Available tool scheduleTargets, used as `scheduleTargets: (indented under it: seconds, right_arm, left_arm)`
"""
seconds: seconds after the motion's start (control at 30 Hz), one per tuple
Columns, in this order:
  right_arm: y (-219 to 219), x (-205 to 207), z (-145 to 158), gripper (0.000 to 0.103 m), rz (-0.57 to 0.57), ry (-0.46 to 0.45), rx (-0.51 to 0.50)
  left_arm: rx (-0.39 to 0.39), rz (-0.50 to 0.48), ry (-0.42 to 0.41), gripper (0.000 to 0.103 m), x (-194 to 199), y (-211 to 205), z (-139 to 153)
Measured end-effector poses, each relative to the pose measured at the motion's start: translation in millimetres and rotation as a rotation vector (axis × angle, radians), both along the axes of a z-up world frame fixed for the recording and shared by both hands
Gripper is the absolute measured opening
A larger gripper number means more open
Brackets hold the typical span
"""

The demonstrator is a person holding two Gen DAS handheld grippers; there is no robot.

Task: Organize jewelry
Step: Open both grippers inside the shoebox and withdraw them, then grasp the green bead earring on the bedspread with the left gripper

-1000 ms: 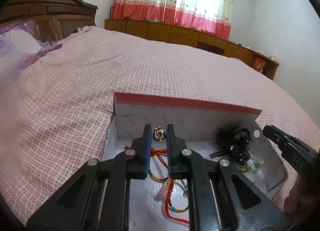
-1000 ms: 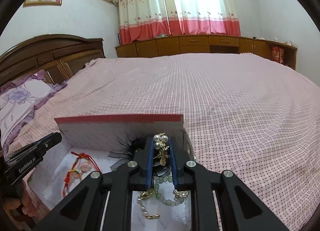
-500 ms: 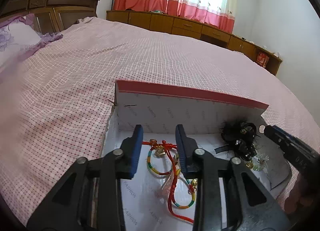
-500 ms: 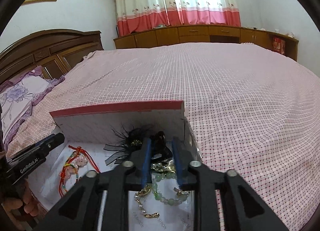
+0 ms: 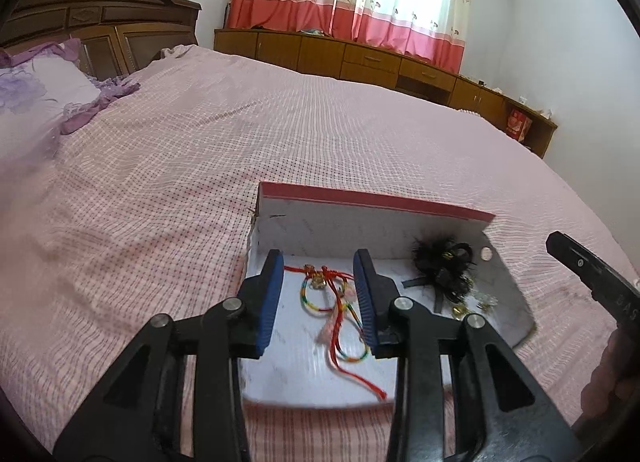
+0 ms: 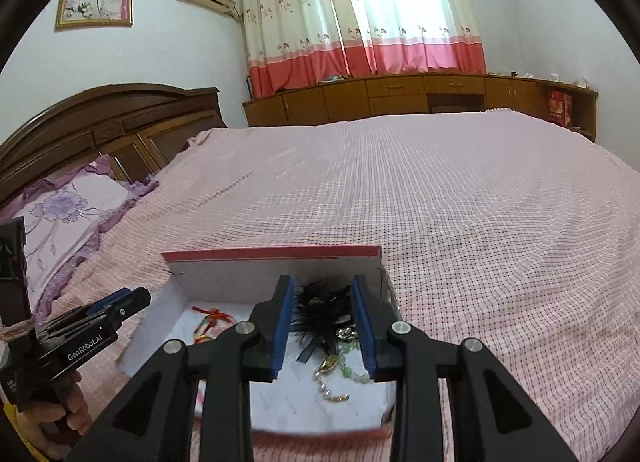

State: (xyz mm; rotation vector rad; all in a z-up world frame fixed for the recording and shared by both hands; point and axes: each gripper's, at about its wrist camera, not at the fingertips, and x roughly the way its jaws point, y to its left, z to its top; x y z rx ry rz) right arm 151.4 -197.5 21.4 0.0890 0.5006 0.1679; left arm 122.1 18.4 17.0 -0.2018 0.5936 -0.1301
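A white open box with a red rim (image 5: 372, 202) (image 6: 272, 252) lies on the bed. Inside it lie a red and rainbow cord bracelet (image 5: 334, 302) (image 6: 208, 322), a black feather hair clip (image 5: 442, 262) (image 6: 320, 302), and a pearl, gold and green bead bracelet (image 6: 336, 374). My left gripper (image 5: 318, 296) is open and empty, above the cord bracelet. My right gripper (image 6: 322, 326) is open and empty, above the feather clip and bead bracelet. Each gripper shows at the edge of the other view: the right one (image 5: 588, 270), the left one (image 6: 100, 322).
The box sits near the front edge of a wide pink checked bedspread (image 6: 440, 190). A purple pillow (image 5: 36, 98) and wooden headboard (image 6: 112, 122) lie to the left. Low wooden cabinets (image 6: 400, 94) and curtains stand at the far wall.
Both grippers opened and let go of the jewelry they held, which now lies in the box. Both grippers have pulled back and up from the box.
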Motion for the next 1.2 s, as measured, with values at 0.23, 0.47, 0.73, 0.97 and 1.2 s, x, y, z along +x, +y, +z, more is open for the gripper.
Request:
scheduleTargets:
  seconds: [0.23,0.47,0.73,0.97,1.2]
  right_arm:
    - [1.1,-40.8,15.0,0.032,-0.003,-0.012,0.022]
    - [-5.2,-79.5,21.5,0.033,-0.005,-0.009,0.032]
    - [-12.4,-113.7,17.3,0.035,-0.002,-0.008,0.005]
    - [-21.5,-126.4,5.2,0.036,-0.01,0.012,0.006]
    - [-30.8,-129.8,-7.2,0.036,-0.024,0.032,0.027]
  left_arm:
    - [-0.015,-0.023,0.001,0.028,-32.7,-1.5,6.6]
    - [-0.038,-0.063,0.025,0.028,-59.2,-11.1,3.3]
    - [-0.05,-0.107,0.088,0.028,-77.5,-29.3,-12.7]
    - [-0.048,-0.145,0.158,0.028,-83.0,-46.5,-31.2]
    - [-0.043,-0.155,0.235,0.027,-82.2,-59.6,-53.4]
